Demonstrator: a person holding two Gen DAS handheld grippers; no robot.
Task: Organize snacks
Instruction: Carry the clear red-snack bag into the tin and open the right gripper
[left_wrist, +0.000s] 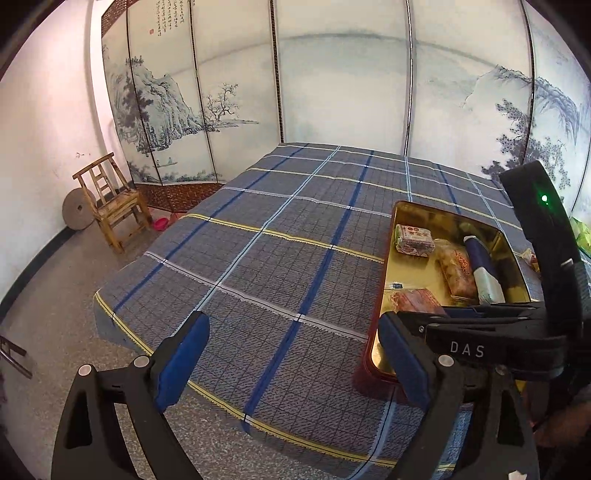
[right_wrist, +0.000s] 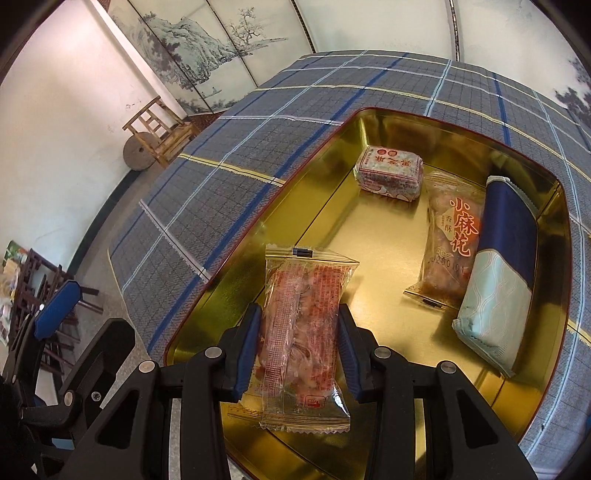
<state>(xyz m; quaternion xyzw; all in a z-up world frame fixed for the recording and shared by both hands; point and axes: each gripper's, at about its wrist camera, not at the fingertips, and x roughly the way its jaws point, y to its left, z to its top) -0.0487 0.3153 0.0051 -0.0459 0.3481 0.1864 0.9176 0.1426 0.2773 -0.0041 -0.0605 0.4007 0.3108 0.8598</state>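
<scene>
Ahead of the tools, a folding screen (left_wrist: 332, 92) painted with ink mountains, trees and calligraphy stands along the far side of a surface draped in blue-grey plaid cloth (left_wrist: 277, 258). Off to the left of them, a small wooden chair (left_wrist: 110, 201) and a round stone disc (left_wrist: 75, 208) stand against a white wall (left_wrist: 48, 129). The speckled grey floor (left_wrist: 55, 314) lies below in soft, even light.

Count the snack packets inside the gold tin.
4. A small square packet at the far end, a clear orange-lettered packet beside a blue-and-mint packet along one wall, and a red-printed packet clamped in the right gripper over the near end.
</scene>
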